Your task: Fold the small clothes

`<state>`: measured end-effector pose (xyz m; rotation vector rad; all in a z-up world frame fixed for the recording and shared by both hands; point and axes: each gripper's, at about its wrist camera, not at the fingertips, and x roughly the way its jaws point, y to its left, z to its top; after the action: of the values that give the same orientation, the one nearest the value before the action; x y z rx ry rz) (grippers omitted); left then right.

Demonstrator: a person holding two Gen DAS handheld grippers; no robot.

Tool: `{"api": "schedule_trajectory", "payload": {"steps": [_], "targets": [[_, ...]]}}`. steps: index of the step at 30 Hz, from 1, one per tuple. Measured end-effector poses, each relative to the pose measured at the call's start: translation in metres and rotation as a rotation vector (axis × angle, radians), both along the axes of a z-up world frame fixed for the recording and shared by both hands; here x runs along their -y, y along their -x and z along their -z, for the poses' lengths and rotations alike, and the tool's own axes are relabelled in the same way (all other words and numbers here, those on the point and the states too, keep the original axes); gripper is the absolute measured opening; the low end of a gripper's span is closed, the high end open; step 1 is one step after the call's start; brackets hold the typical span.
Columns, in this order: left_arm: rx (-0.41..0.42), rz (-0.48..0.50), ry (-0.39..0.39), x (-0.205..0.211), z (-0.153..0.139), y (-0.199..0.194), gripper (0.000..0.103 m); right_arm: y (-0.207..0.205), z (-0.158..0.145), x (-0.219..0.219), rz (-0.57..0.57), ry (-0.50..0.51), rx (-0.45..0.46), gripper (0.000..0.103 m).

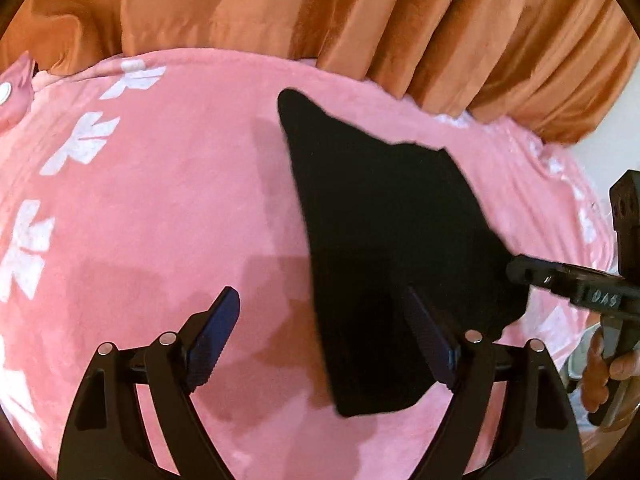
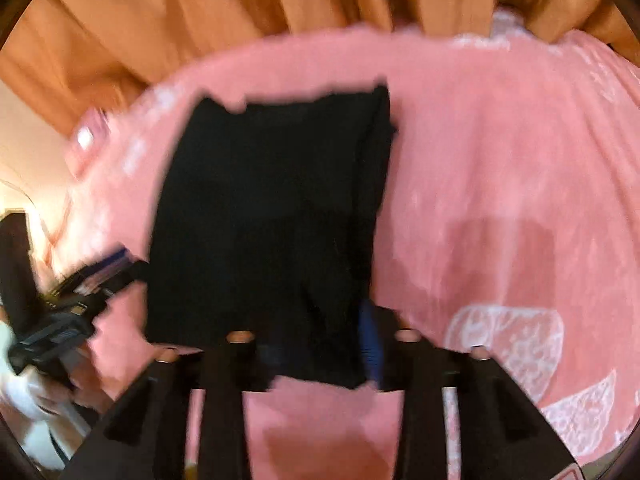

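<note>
A black garment (image 1: pixel 380 220) lies folded flat on a pink blanket (image 1: pixel 180 200), with one pointed corner toward the far edge. My left gripper (image 1: pixel 320 340) stands open above its near left edge; the right finger (image 1: pixel 428 336) is over the cloth and the left finger (image 1: pixel 216 332) is over bare blanket. In the blurred right wrist view the garment (image 2: pixel 272 200) reaches down between the fingers of my right gripper (image 2: pixel 316 348), whose jaws stand apart with the blue pad (image 2: pixel 370 336) beside the cloth. The right gripper (image 1: pixel 516 274) also shows at the garment's right edge.
An orange curtain (image 1: pixel 360 12) hangs close behind the blanket's far edge. White leaf prints (image 1: pixel 84 140) mark the blanket's left side. A hand (image 1: pixel 604 364) holds the right gripper's handle. The left gripper (image 2: pixel 72 308) shows at the left of the right wrist view.
</note>
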<state>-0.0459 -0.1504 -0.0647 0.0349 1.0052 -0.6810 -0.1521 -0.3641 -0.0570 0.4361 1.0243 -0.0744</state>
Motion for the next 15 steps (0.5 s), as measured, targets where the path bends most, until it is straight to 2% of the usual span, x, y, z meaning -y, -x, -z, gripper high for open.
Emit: {"api": "schedule_trajectory", "payload": {"steps": [2,6,9,10,11,12,13,15], "targets": [[0.026,0.002,-0.009,0.006,-0.001,0.000,0.081,-0.013,-0.005,0.011,0.023,-0.019,0.029,0.055],[0.027,0.024,-0.080,0.019,0.019,0.000,0.082,-0.056,0.010,0.026,0.072,-0.089,0.045,0.056],[0.001,0.034,-0.112,0.022,0.033,-0.002,0.083,-0.074,0.031,0.026,0.082,-0.092,-0.007,0.054],[-0.002,0.041,-0.119,0.022,0.035,-0.003,0.081,-0.082,0.034,0.020,0.053,-0.094,-0.009,0.030],[-0.006,0.049,-0.119,0.021,0.035,-0.004,0.077,-0.083,0.027,0.015,0.041,-0.079,-0.001,0.016],[-0.013,0.051,-0.123,0.020,0.035,-0.005,0.075,-0.083,0.006,0.005,0.033,-0.048,0.040,0.010],[-0.019,0.050,-0.125,0.019,0.034,-0.006,0.074,-0.079,-0.016,-0.002,0.007,-0.048,0.113,0.009],[-0.024,0.045,-0.127,0.016,0.033,-0.008,0.074,-0.068,-0.045,-0.015,-0.039,-0.003,0.198,0.007]]}}
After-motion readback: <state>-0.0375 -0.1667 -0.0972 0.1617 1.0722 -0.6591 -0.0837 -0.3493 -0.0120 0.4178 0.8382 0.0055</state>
